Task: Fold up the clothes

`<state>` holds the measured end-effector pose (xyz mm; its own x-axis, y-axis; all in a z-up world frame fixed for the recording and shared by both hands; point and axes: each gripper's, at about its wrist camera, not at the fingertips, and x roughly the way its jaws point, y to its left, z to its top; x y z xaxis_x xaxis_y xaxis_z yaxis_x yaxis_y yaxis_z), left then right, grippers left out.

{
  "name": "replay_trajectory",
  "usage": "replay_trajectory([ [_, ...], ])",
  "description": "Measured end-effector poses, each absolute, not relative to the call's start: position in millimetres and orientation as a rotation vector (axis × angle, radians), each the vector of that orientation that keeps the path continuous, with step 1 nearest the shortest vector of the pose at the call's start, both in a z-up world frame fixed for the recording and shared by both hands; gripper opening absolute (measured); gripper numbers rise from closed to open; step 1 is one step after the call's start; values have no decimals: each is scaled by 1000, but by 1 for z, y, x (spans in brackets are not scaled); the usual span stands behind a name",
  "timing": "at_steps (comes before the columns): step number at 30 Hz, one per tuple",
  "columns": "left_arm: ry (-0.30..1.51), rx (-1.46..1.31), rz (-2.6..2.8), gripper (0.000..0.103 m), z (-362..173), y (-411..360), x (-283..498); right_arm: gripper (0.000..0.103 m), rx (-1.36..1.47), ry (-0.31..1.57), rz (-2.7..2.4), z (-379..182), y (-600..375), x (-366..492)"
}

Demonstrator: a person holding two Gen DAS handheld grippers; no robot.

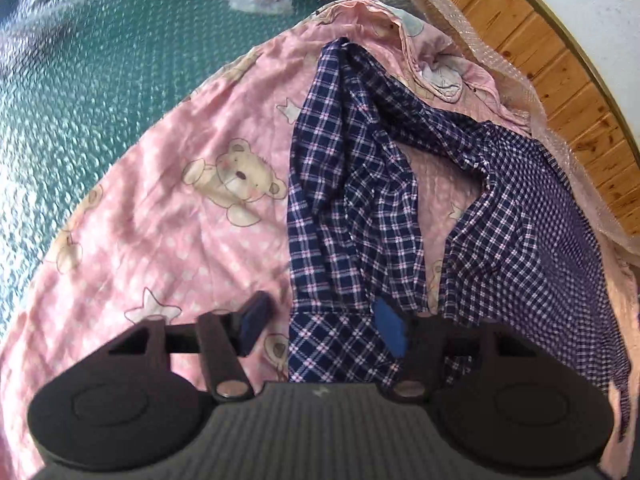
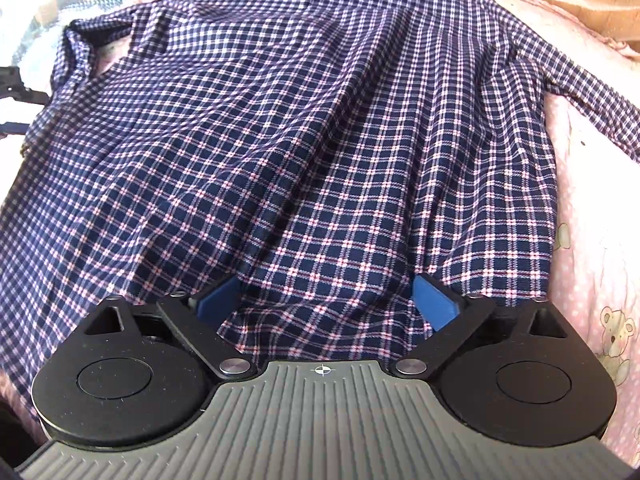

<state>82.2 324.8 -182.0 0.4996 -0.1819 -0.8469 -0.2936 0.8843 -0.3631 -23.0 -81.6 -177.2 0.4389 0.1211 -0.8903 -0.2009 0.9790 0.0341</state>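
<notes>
Left gripper [image 1: 324,326] and right gripper [image 2: 326,300], both spread wide, straddle the hem of a navy plaid shirt [image 2: 300,128] on a pink teddy-bear sheet [image 1: 160,200].

Two close wrist views, shared plaid shirt [image 1: 352,216]

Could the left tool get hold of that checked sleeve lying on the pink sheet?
Probably yes. The left tool is open and right at the sleeve, whose cuff lies between its pads. Nothing lies over the sleeve on the pink sheet.
</notes>
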Motion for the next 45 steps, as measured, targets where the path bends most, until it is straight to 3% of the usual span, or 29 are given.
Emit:
replay_trajectory([
  [7, 1024, -316, 184, 11, -116, 407, 99, 96, -66, 1118, 210, -179, -87, -20],
  [10, 1087, -230, 346, 26, -107, 464, 117, 96, -33, 1116, 223, -178, -95, -20],
  [14, 1038, -197, 445, 36, -96, 480, 116, 92, 73, 1122, 224, -175, -107, -15],
  [16, 1025, -203, 397, 47, -97, 466, 114, 82, 157, 1128, 207, -170, -122, -13],
  [18, 1020, -207, 326, 48, -100, 449, 112, 70, 240, 1126, 182, -163, -141, -13],
  [26, 940, -96, 136, 53, -121, 373, 170, 70, 224, 1014, 47, -107, -199, 6],
  [31, 876, -87, 56, 57, -132, 323, 223, 66, 138, 1055, 87, -111, -210, 36],
  [33, 897, -79, 62, 64, -137, 311, 232, 62, 85, 1076, 98, -117, -209, 49],
  [34, 910, -64, 71, 61, -140, 305, 233, 62, 70, 1082, 102, -119, -210, 56],
  [37, 949, -19, 99, 56, -146, 287, 239, 63, 37, 1050, 107, -116, -224, 83],
  [45, 896, 60, -46, 64, -125, 216, 283, 69, -63, 902, 74, -104, -306, 207],
])
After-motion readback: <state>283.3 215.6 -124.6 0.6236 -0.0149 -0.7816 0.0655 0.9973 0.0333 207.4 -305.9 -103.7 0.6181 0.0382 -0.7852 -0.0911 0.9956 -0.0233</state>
